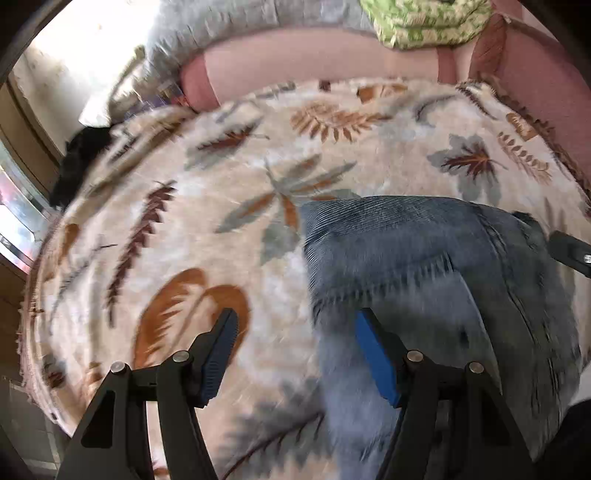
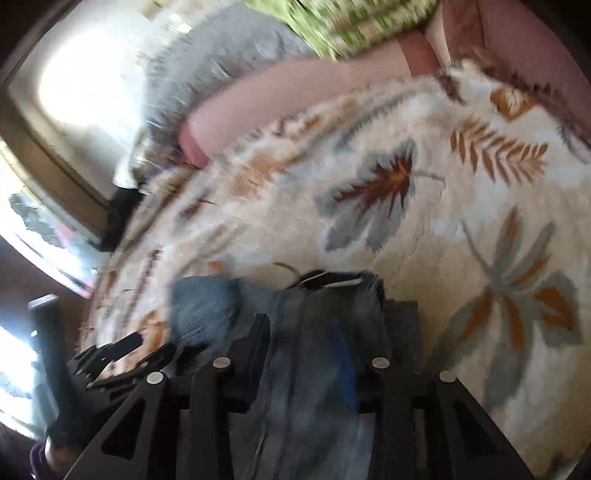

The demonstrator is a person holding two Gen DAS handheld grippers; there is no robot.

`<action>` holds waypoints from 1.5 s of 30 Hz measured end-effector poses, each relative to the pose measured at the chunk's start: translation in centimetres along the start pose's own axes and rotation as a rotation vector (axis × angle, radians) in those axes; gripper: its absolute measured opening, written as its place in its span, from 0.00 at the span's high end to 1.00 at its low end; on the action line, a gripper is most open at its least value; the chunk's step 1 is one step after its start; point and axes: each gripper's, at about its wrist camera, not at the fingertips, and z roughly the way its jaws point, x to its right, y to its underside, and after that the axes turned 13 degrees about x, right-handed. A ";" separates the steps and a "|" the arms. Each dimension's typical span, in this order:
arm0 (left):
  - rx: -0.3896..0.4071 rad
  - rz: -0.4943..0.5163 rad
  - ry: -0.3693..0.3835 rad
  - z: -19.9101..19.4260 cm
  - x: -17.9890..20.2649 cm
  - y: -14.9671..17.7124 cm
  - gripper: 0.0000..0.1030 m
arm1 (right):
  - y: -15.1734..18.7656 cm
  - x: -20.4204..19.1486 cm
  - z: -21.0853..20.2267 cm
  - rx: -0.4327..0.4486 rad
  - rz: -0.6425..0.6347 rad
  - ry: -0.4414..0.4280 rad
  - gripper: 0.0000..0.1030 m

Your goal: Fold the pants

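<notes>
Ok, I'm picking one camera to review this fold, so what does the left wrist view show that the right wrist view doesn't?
Only the left wrist view: the left gripper clearly open, its fingers straddling the edge of the jeans, nothing gripped. Only the right wrist view: the right gripper with denim between its fingers; blur hides whether they pinch it. Both: the jeans, the leaf-print blanket, the green patterned cushion and the pink upholstery behind.
</notes>
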 end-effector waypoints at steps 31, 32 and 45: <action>0.374 -0.032 -0.117 -19.9 -2.3 0.4 0.18 | 1.2 -7.8 -19.2 0.338 -0.171 -0.014 0.40; 0.375 -0.035 -0.122 -19.9 -2.4 0.3 0.18 | 1.3 -8.0 -19.1 0.337 -0.179 -0.009 0.40; 0.318 -0.033 -0.133 -17.5 -2.3 0.4 0.18 | 1.7 -7.1 -16.4 0.284 -0.176 0.002 0.40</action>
